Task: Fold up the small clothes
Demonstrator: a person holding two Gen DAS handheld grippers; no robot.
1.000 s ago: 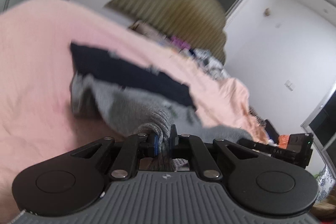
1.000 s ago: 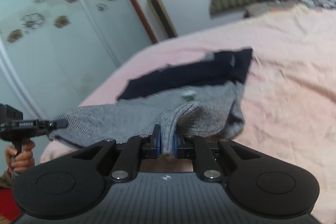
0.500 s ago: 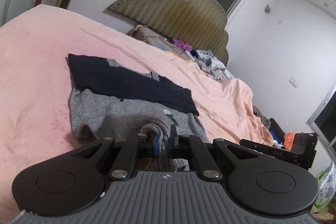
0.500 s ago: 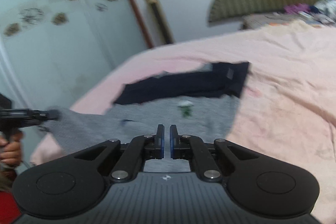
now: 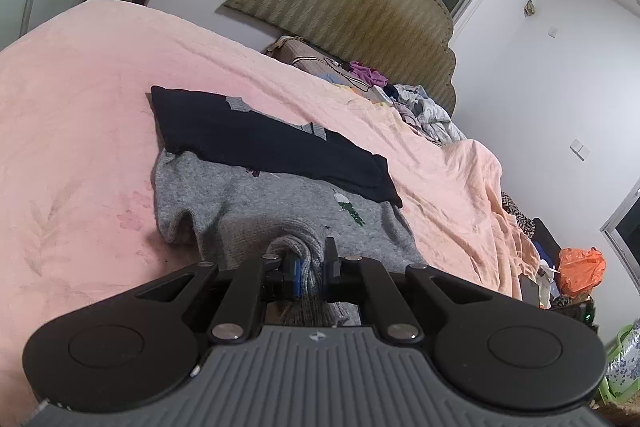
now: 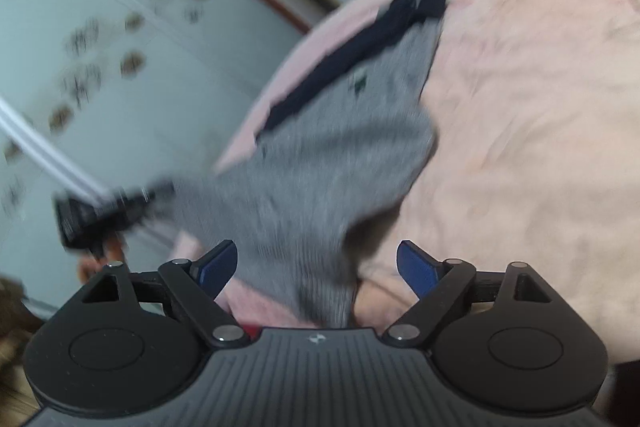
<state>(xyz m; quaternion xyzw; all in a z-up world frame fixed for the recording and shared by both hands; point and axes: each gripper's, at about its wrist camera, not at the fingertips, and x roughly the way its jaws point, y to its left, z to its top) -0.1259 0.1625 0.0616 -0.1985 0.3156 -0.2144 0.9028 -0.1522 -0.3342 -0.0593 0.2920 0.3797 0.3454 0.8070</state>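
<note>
A: Sweater [image 5: 256,203], grey knit, spread flat on pink bedcover [image 5: 80,107], small green motif at 3 o'clock of its middle. Left tool [image 5: 312,263] clenched on a bunched ribbed edge of that sweater at 6 o'clock of the left wrist view; fabric pinched between blue pads [image 5: 296,273].

B: Noted. Overlying items?

A: Dark navy garment [image 5: 272,147] folded, lying across sweater's far edge at 12 o'clock, touching it, with small grey patches on top. Beyond, toward 1 o'clock, padded headboard [image 5: 360,15] and mixed clothes pile [image 5: 404,103] just beside it. Orange bag [image 5: 580,265] at 3 o'clock, off the bed.

B: Right side?

A: Right tool [image 6: 316,263] released, fingers [image 6: 218,263] spread wide, nothing gripped. Grey sweater [image 6: 320,155] seen blurred, running from 12 o'clock down into the gap between the fingers, near corner lifted off bedcover [image 6: 540,107] with shadow beneath. Contact with either finger: cannot tell owing to blur. Navy garment [image 6: 360,55] along sweater's 11 o'clock side. Left tool [image 6: 112,203] visible at 9 o'clock, holding sweater's far end. Patterned wardrobe door [image 6: 100,47] behind, 10 o'clock.
</note>
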